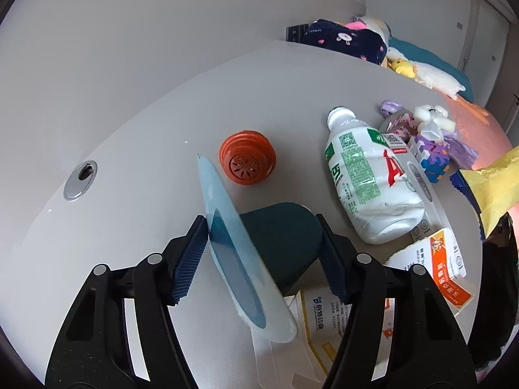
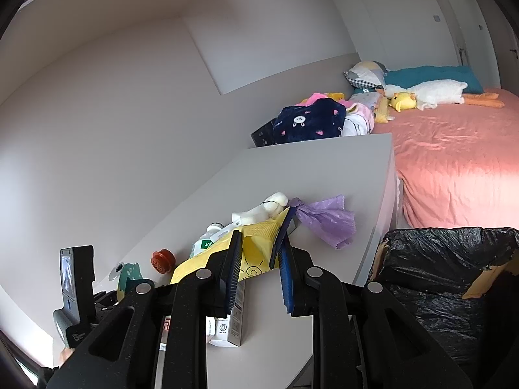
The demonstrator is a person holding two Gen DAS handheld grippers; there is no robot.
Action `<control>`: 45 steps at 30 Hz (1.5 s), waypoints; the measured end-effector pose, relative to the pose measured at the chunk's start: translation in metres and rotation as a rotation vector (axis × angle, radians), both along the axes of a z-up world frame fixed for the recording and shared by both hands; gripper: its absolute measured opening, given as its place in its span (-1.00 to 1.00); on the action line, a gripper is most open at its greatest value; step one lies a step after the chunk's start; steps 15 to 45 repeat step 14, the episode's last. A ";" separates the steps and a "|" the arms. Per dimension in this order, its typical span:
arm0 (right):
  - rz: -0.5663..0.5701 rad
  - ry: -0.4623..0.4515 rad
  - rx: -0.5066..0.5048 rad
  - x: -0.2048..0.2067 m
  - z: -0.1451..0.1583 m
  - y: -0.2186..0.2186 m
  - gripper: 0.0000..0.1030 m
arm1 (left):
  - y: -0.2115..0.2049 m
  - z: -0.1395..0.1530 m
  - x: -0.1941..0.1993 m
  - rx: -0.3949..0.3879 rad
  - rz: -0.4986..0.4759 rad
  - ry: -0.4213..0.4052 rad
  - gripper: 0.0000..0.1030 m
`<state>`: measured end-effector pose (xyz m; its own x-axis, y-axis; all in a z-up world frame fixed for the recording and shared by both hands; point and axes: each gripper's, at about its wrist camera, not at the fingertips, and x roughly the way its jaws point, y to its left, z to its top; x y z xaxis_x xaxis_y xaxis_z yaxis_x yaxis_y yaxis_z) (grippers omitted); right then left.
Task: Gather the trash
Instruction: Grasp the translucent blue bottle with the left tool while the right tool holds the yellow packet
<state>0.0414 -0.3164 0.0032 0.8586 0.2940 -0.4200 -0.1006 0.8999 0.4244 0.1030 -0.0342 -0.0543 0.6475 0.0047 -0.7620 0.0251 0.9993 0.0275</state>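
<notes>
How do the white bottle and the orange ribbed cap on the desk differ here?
The white bottle is far larger than the orange cap. The bottle is white with green and red label print; the cap is plain orange with ribbed rings. The bottle is long and dented, the cap short and round. Both lie on their sides on the grey desk, ungripped.

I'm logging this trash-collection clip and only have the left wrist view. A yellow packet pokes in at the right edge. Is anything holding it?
Observer: Yes. The right claw is closed on the yellow packet, which spans the gap between its pads.
Operator: I see no bin anywhere. Is there one?
Observer: A bin lined with a black bag stands beside the desk, to the right of that claw, with its top open.
Operator: Does that view show the green item in my left claw?
Observer: Yes, the green item appears at lower left, and its outline is toothed, like a dinosaur's.
</notes>
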 end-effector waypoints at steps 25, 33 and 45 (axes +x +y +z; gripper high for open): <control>-0.061 -0.036 -0.006 -0.027 0.015 -0.024 -0.54 | -0.021 0.049 -0.023 -0.020 -0.010 -0.105 0.07; -0.061 -0.036 -0.006 -0.027 0.015 -0.024 -0.54 | -0.021 0.049 -0.023 -0.020 -0.010 -0.105 0.07; -0.061 -0.036 -0.006 -0.027 0.015 -0.024 -0.54 | -0.021 0.049 -0.023 -0.020 -0.010 -0.105 0.07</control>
